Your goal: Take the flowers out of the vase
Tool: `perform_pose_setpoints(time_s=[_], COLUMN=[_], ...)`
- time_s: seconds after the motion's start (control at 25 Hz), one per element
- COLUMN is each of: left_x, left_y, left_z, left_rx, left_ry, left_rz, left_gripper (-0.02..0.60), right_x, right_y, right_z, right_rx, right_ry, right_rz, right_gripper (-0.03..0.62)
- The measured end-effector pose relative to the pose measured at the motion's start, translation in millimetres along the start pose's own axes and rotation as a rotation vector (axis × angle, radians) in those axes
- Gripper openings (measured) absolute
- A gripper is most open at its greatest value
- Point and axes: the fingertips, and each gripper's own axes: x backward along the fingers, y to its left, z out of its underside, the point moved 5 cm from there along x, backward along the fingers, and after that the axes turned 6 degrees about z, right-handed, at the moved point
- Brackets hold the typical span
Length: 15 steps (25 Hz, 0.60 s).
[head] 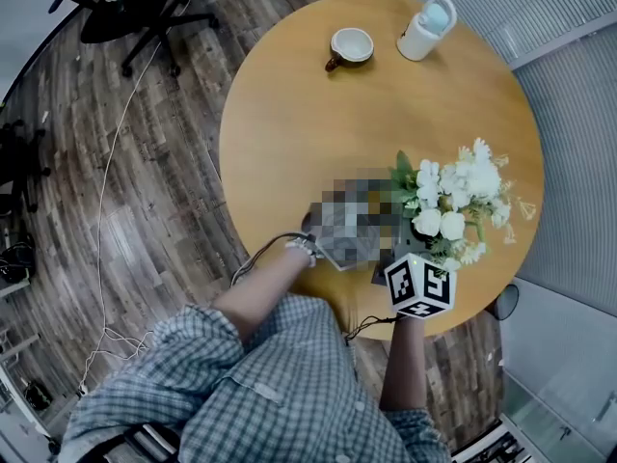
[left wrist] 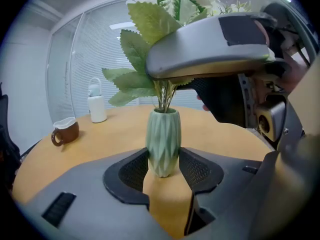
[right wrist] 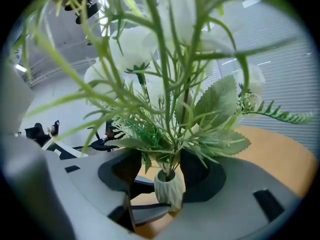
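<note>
The vase is pale green with a faceted diamond pattern. The flowers are white with green leaves. The bench is honey-brown, the mug brown, the shirt grey-blue checked.

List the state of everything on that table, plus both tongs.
vase: upright on table, holding the flowers
flowers: in vase, not lifted
left tongs: closed on vase body
right tongs: open, either side of the stems above the vase rim
mug: upright
bottle: upright, lid on
</note>
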Motion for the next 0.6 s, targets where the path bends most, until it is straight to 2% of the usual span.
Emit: perform_pose_setpoints(time_s=[0.12,0.36,0.6], left_x=[0.5,2.9,1.4], left_y=[-0.2,1.2,3.1], left_z=[-0.9,-3.5,0.5], left_rx=[-0.008,0.003,0.005], left_ry=[0.003,0.007,0.012], left_rz=[0.0,-0.005,-0.007], left_gripper=[0.201,0.201,0.201], right_x=[-0.6,-0.1,4.4], right_y=[-4.3,-8.6,-10.6], right_z=[-7.0,-24.4,-46.8], right_rx=[-0.018,-0.024,-0.075], right_ry=[-0.043,-0.1,-0.159], right_rz=[-0.005,-0.014,-0.032], right_gripper=[0.201,0.13,0.115])
